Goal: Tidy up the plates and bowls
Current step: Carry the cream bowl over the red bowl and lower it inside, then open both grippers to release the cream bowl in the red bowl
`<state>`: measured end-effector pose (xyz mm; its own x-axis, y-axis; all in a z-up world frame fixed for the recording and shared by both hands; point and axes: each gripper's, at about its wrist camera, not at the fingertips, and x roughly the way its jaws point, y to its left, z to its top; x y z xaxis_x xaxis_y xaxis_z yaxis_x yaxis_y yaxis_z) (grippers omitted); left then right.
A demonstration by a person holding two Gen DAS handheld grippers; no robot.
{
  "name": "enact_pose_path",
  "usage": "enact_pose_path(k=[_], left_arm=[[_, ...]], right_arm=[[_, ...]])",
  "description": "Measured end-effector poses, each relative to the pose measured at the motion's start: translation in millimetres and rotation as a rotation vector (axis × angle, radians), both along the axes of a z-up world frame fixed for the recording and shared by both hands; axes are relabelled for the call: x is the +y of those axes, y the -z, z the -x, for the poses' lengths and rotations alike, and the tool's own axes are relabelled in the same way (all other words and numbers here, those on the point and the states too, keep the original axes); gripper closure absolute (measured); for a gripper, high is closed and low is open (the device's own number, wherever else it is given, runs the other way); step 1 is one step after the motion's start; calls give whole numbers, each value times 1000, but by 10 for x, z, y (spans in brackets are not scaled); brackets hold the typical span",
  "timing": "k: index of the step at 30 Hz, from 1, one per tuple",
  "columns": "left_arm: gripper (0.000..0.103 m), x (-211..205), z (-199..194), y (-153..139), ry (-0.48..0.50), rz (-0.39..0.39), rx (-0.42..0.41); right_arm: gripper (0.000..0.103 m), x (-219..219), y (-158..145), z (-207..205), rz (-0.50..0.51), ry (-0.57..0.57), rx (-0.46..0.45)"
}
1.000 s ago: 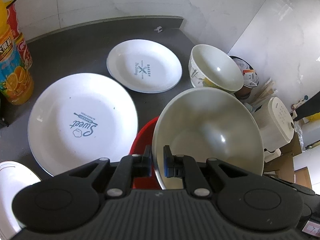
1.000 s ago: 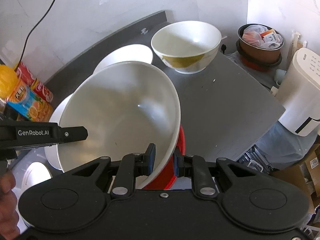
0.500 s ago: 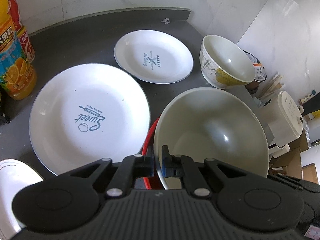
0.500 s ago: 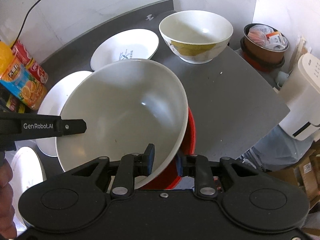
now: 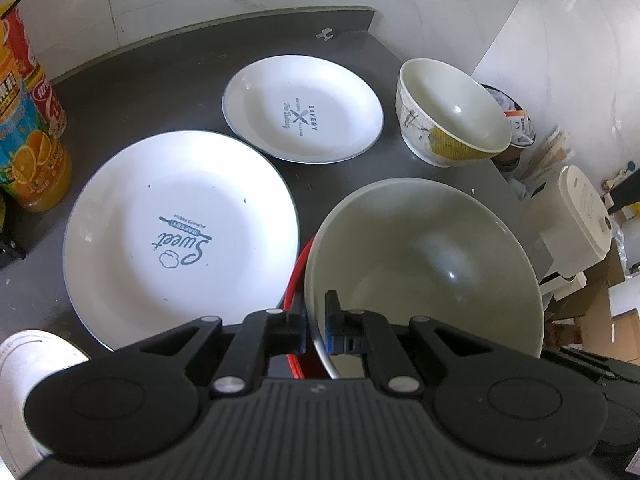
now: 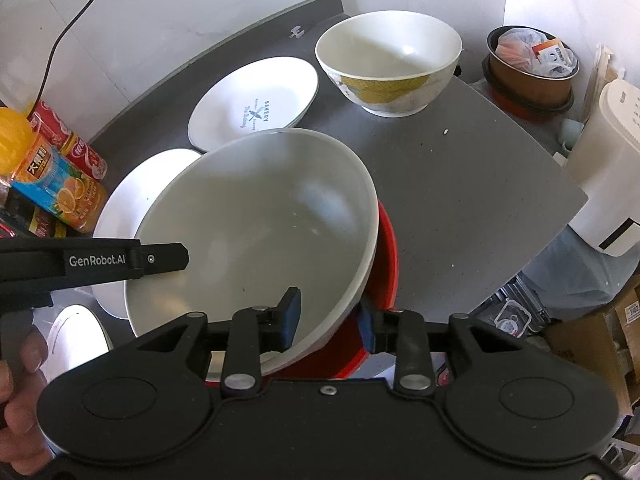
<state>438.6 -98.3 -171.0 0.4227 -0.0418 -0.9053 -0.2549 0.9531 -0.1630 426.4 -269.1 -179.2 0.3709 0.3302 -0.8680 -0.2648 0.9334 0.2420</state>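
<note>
Left tongs (image 5: 315,326) pinch the white bowl (image 5: 424,264) over a red one (image 6: 384,264), right tongs (image 6: 329,316) seemingly open, release pending.

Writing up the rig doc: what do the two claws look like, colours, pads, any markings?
Both are matte black plastic. The left claw has a ribbed housing, two round caps, silver pivot screws and blue pads on the fingers. The right claw has a smooth housing with the same caps, screws and blue pads. In the right wrist view, the left claw's finger carries white "GenRobot.AI" lettering. No cables or sleeve visible.
</note>
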Motion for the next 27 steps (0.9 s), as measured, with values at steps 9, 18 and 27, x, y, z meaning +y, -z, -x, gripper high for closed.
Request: enact_pose_path(k=[9,18,27], left_arm=[[88,-18,-13,-17,2,18,45],[48,23,39,-222,-34,-22,-12],[47,62,16,-57,-34,-26,30]], right_arm=[[71,-77,10,1,-51,27,20],[85,-101,34,-5,-18,50,3],[56,-78,-81,-27,-72,25,12]])
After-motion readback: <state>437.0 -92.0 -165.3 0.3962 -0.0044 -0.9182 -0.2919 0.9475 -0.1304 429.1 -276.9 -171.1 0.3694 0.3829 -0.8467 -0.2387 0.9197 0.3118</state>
